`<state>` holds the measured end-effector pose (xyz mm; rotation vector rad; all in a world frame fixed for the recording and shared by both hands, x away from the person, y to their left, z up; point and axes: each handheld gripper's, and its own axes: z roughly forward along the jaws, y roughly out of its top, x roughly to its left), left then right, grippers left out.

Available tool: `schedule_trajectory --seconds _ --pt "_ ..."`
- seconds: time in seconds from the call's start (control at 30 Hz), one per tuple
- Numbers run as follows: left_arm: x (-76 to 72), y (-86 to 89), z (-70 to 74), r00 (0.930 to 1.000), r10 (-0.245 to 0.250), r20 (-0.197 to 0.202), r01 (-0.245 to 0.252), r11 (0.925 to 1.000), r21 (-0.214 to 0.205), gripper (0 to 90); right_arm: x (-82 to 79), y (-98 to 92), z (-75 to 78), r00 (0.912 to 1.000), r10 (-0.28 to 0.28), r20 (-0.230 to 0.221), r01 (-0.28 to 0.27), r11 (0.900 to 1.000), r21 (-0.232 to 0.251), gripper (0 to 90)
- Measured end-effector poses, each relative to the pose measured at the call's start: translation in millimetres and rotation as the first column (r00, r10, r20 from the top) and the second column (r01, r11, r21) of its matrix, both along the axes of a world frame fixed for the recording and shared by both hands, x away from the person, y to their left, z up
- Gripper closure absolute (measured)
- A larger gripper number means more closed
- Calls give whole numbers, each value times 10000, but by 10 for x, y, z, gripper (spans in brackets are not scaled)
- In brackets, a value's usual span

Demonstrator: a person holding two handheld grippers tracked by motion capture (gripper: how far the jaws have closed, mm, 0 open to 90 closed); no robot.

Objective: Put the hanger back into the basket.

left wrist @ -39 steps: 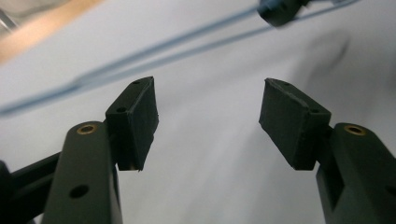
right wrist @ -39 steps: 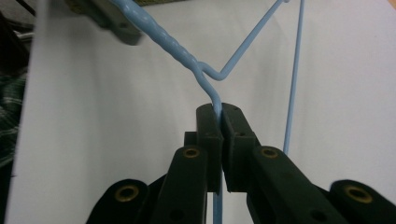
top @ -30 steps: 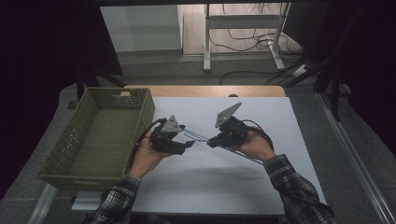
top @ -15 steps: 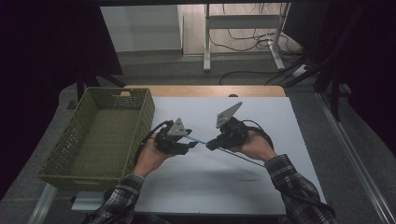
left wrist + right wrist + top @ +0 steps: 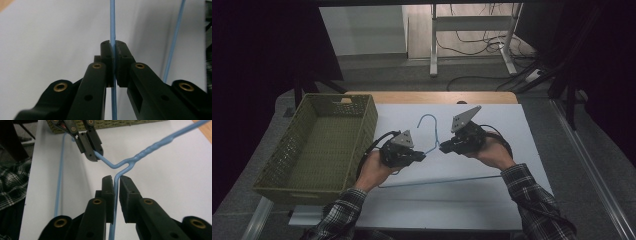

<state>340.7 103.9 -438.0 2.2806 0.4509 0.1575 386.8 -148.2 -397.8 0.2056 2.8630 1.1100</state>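
The left gripper (image 5: 422, 156) and right gripper (image 5: 443, 146) each pinch the blue wire hanger (image 5: 430, 131) tight over the white table (image 5: 522, 130).

Your basket (image 5: 319, 145) sits on the left part of the table (image 5: 512, 125), open side up. The hanger (image 5: 434, 131) is right of it, near the table's middle, hook pointing to the far side, long bar (image 5: 447, 180) on the near side toward you. Your left gripper (image 5: 419, 156) is between basket and hanger neck, your right gripper (image 5: 443, 146) just right of it. Each gripper's jaws close on one sloping arm of the hanger, either side of the neck.
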Motion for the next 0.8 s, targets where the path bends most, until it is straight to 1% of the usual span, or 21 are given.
schedule_trajectory --seconds 0.03,0.1,0.13,0.17,0.2,0.23,0.3,0.33,0.37,0.43,0.47,0.53,0.57,0.6,0.63,0.7,0.73,0.8 --pt "2 1 14 9999 53 -136 -53 10000 25 875 -12 -16 9 9999 -109 81 108 9999 55 797" --pt "-16 -18 42 9997 128 -203 -127 9999 53 876 -30 -42 24 9989 -373 279 371 9993 70 745" --pt "-28 -34 55 9993 250 -279 -248 9997 72 876 -30 -63 32 9983 -504 304 498 9985 204 667" --pt "-31 -40 64 9989 298 -360 -297 9996 45 876 -30 -63 32 9983 -504 304 498 9985 204 667" --pt "-38 -44 72 9984 358 -432 -358 9994 10 876 -48 -73 46 9960 -740 506 733 9972 146 602" --pt "-46 -51 73 9976 477 -500 -480 9988 -52 876 -48 -73 46 9960 -740 506 733 9972 146 602" --pt "-52 -51 78 9953 692 -675 -698 9975 -74 876 -64 -90 63 9936 -920 656 907 9956 225 525" --pt "-63 -44 87 9927 865 -835 -878 9961 -121 876 -82 -114 85 9898 -1212 749 1191 9924 320 466" --pt "-63 -44 87 9927 865 -835 -878 9961 -121 876 -82 -114 85 9898 -1212 749 1191 9924 320 466" --pt "-76 -25 109 9899 1040 -963 -1062 9942 -180 876 -109 -150 117 9844 -1558 815 1529 9874 409 393" --pt "-83 -14 124 9881 1133 -1042 -1163 9929 -230 876 -121 -164 130 9830 -1658 790 1625 9856 460 374" --pt "-103 -2 149 9834 1399 -1158 -1457 9884 -435 876 -156 -199 157 9805 -1814 750 1774 9825 573 317" --pt "-105 14 167 9830 1429 -1153 -1486 9880 -422 875 -180 -215 169 9771 -1974 791 1930 9793 605 286" --pt "-110 26 184 9814 1512 -1180 -1577 9863 -481 875 -221 -248 185 9730 -2212 662 2167 9737 700 231" --pt "-119 35 202 9787 1639 -1240 -1714 9838 -526 875 -221 -248 185 9730 -2212 662 2167 9737 700 231" --pt "-134 57 242 9763 1759 -1261 -1841 9813 -563 875 -268 -284 184 9677 -2436 657 2379 9677 830 195" --pt "-139 69 261 9748 1839 -1263 -1925 9795 -597 875 -295 -305 178 9652 -2544 602 2487 9644 895 179" --pt "-154 95 302 9712 2002 -1288 -2097 9756 -650 875 -354 -347 160 9576 -2844 463 2790 9552 984 143"
